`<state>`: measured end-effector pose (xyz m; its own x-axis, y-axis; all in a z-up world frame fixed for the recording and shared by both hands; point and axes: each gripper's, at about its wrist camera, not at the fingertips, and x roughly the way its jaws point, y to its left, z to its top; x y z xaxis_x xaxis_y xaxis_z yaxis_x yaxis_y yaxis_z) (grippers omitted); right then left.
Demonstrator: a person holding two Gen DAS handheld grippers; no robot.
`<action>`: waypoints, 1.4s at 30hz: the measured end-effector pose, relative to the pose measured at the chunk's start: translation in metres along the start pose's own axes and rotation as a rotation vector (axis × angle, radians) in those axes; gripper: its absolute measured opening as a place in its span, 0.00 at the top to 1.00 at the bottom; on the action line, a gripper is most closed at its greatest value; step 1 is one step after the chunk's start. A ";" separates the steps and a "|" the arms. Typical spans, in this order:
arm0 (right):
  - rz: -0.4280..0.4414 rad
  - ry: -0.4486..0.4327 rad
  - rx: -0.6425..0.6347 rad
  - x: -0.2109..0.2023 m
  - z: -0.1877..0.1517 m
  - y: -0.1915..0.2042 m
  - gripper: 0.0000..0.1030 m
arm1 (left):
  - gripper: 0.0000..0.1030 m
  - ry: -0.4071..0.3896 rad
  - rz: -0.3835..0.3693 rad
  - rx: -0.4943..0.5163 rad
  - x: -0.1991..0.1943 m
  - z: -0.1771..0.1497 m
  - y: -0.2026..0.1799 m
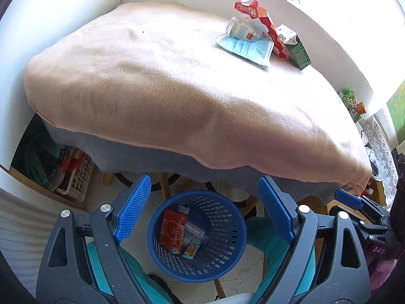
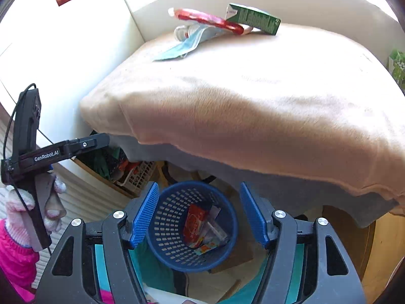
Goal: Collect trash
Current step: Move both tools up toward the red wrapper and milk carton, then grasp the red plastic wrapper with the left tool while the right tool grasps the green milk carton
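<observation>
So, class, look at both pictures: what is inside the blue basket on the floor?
Inside the blue basket lie a red carton, a clear wrapper and a small colourful packet. Anything beneath them is covered.

Left gripper [image 1: 205,211]: jaws wide apart, nothing between pads, pointing steeply down. Right gripper [image 2: 198,214]: jaws apart, empty. Gloved left hand [image 2: 48,202] at 9 o'clock in right-wrist view, gripping handle.

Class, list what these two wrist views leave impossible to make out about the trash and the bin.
- Blue basket bottom: both views, the red packet and wrappers cover it.
- Bottle label: left view, too small; right view, face mask covers it.
- Green carton print: overexposed, too small.
- Under the table: the blanket hangs over it.
</observation>
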<state>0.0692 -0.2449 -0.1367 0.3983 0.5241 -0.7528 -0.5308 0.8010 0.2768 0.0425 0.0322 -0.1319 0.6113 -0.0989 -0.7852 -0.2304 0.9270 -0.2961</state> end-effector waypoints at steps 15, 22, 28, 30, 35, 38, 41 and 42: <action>-0.049 -0.187 0.031 -0.039 0.117 -0.055 0.30 | 0.13 -0.080 -0.014 0.115 -0.012 0.073 -0.028; 0.064 -0.184 0.068 -0.026 0.197 -0.095 0.30 | 0.13 -0.109 -0.031 0.172 -0.012 0.113 -0.048; 0.102 -0.143 0.050 0.007 0.257 -0.115 0.30 | 0.13 -0.107 -0.057 0.192 0.000 0.145 -0.063; 0.126 -0.126 0.084 0.020 0.272 -0.125 0.30 | 0.13 -0.094 -0.066 0.193 0.008 0.155 -0.066; 0.164 -0.093 0.147 0.052 0.303 -0.142 0.30 | 0.13 -0.068 -0.114 0.116 0.025 0.187 -0.060; 0.182 -0.071 0.142 0.067 0.315 -0.142 0.30 | 0.13 -0.055 -0.144 0.067 0.038 0.207 -0.055; 0.190 -0.041 0.123 0.083 0.324 -0.140 0.30 | 0.13 -0.032 -0.166 0.016 0.053 0.227 -0.049; 0.187 -0.034 0.119 0.087 0.326 -0.140 0.30 | 0.13 -0.025 -0.176 -0.002 0.058 0.233 -0.047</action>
<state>0.4221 -0.2172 -0.0463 0.3273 0.6741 -0.6622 -0.5061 0.7168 0.4796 0.2647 0.0670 -0.0366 0.6610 -0.2503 -0.7074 -0.1199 0.8954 -0.4289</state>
